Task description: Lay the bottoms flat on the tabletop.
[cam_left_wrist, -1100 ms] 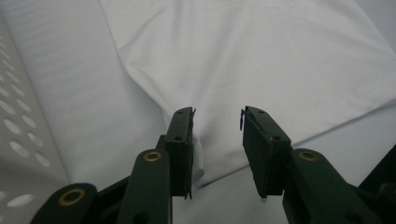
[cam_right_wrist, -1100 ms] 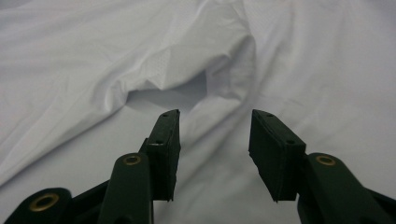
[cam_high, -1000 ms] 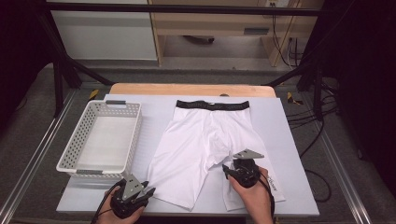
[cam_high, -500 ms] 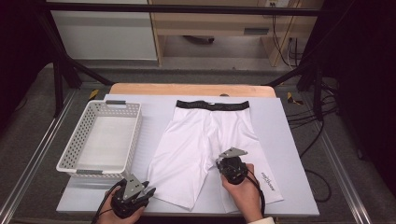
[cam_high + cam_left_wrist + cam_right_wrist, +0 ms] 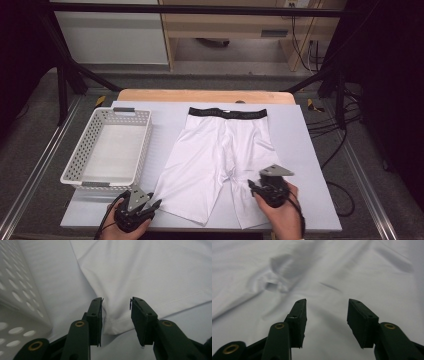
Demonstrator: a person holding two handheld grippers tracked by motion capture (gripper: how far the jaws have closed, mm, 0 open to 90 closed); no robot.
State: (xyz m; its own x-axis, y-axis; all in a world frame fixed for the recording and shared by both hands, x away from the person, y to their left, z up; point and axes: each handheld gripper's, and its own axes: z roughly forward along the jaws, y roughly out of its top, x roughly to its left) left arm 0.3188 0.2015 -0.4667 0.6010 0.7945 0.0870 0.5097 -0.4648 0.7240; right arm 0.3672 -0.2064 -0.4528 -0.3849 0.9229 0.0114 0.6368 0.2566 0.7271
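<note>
High view: at the counter's near edge the person's left hand holds the left claw beside the near left corner of the shorts. In the left gripper view the left claw has its jaws spread, with the hemmed corner of the shorts' leg lying flat between them; the pads stand clear of the cloth on both sides and do not press it. The perforated wall of the basket shows just to that claw's left.

Toward the near right, the right hand holds the right claw over the right leg of the shorts, just beside the crotch. In the right gripper view the right claw is spread too, its jaws having just been opening; only flat white cloth lies beyond them, nothing gripped, with a small pucker of folds in the shorts farther off.

Farther back, the shorts lie spread flat at the counter's middle, legs toward the near edge, black waistband toward the far edge. The white basket sits along the left edge, just beside the shorts' left leg.
</note>
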